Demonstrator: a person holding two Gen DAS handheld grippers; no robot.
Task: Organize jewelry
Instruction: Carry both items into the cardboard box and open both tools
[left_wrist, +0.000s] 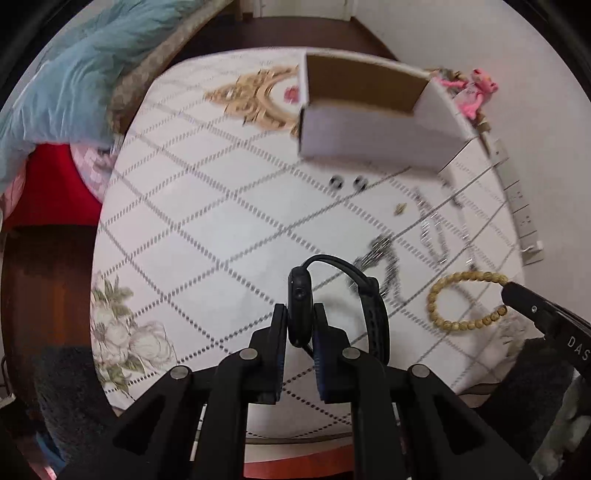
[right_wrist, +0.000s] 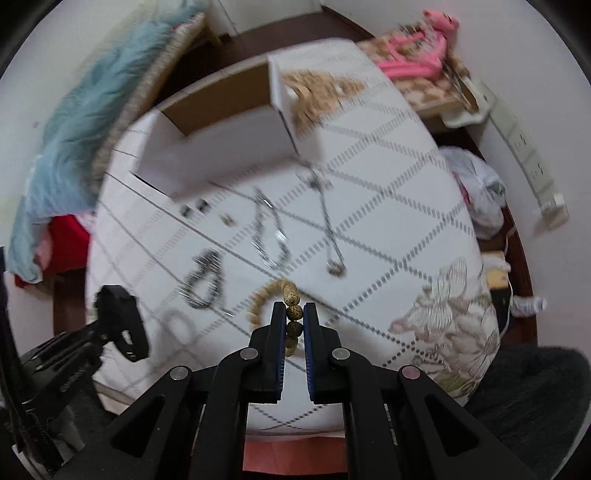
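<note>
Here, scene: a round counter (left_wrist: 207, 229) under a patterned cloth is shown, with jewelry laid out before an open cardboard box (left_wrist: 373, 114).
Left gripper (left_wrist: 300, 325): the jaws are pressed onto the body of a black watch (left_wrist: 299, 295), held on edge just above the cloth, its strap looping to the right.
Right gripper (right_wrist: 294, 321): the jaws are pinched on a wooden bead bracelet (right_wrist: 291, 299), whose loop trails to the left over the cloth.
Risk, watch: the smooth case may be twisted or slipped out, since only its narrow edges are gripped.
Risk, bracelet: few beads are held, so the string may be rolled free, or the dangling loop may be snagged on the box wall.
Risk, neighbours: the chains lying near may be dragged along.
Count, held: one watch, one bead bracelet.
Count, loose: two dark earrings (left_wrist: 347, 182), one small gold piece (left_wrist: 399, 209), about three silver chains (right_wrist: 269, 236); blur leaves this uncertain.
Count, box: one, apparently empty.
</note>
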